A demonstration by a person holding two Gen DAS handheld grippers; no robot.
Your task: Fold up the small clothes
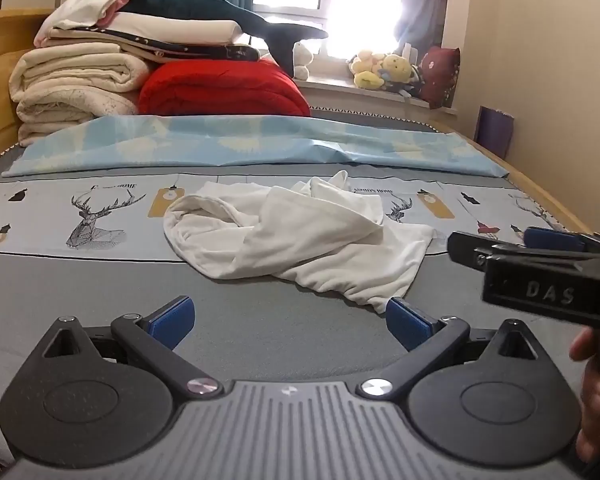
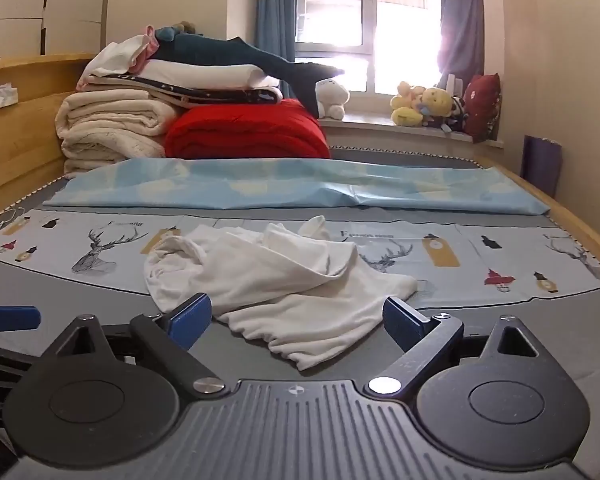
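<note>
A wide bed with a grey mattress cover [image 1: 260, 312] is seen in both wrist views, bordered by a light wooden frame. A pale blue sheet printed with stag heads [image 1: 100, 216] is spread across its middle, and a lighter blue sheet with cloud shapes [image 1: 240, 144] lies beyond it. At the headboard end a stack of folded cream blankets [image 1: 76, 92] is placed beside a folded red quilt [image 1: 224, 88], with a dark teal plush shark [image 1: 220, 12] laid on top of the stack.

The crumpled white cotton garment [image 2: 276, 280] is found unfolded, bunched in loose ridges, lying partly on the stag sheet and partly on the grey cover. It is positioned just ahead of both grippers.

The left gripper [image 1: 290, 322] is held low over the mattress with fingers spread wide, nothing between them; the garment's near hem lies just beside its right blue pad. The right gripper [image 2: 296, 320] is likewise released, and the garment's near edge is seen between its parted fingers; contact cannot be told.
</note>
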